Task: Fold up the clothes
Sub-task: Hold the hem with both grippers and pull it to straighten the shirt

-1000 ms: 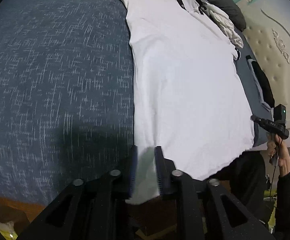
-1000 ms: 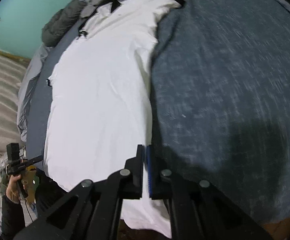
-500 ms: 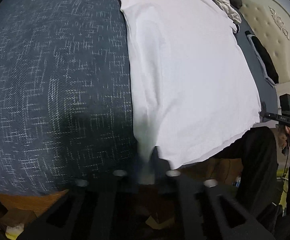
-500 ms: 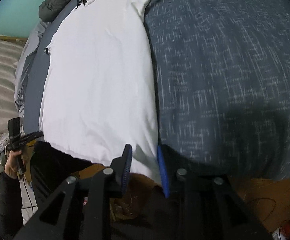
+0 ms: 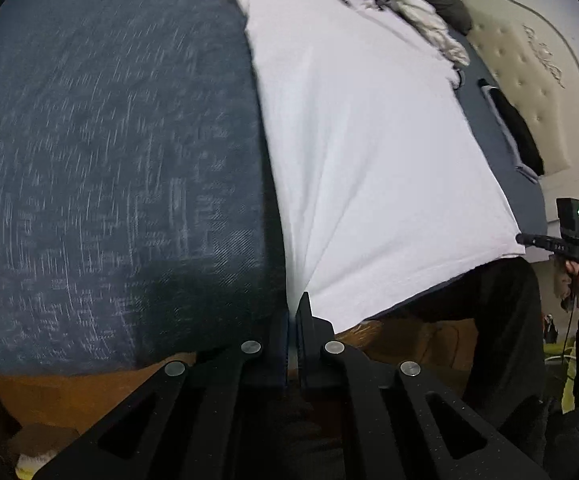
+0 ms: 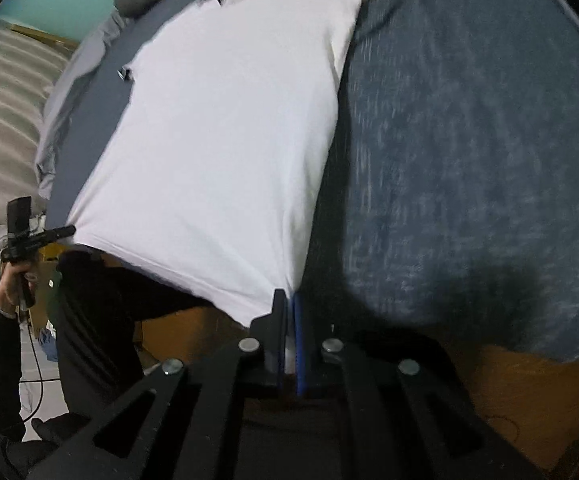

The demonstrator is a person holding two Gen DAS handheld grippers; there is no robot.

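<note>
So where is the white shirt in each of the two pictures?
Left wrist view: the white shirt fills the middle and right, its near hem corner pinched in the left gripper.
Right wrist view: the white shirt fills the middle and left, its other hem corner pinched in the right gripper.
Shared landmark: the dark blue bedspread beside the shirt.

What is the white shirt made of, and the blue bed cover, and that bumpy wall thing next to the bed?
The white shirt looks like soft matte knit, probably cotton: it puckers into small folds where the left gripper pinches it. The blue bed cover seems a coarse woven cloth, flecked with pale threads. The headboard looks like cream padded leather or vinyl, buttoned into dimples; which, I can't tell.
</note>
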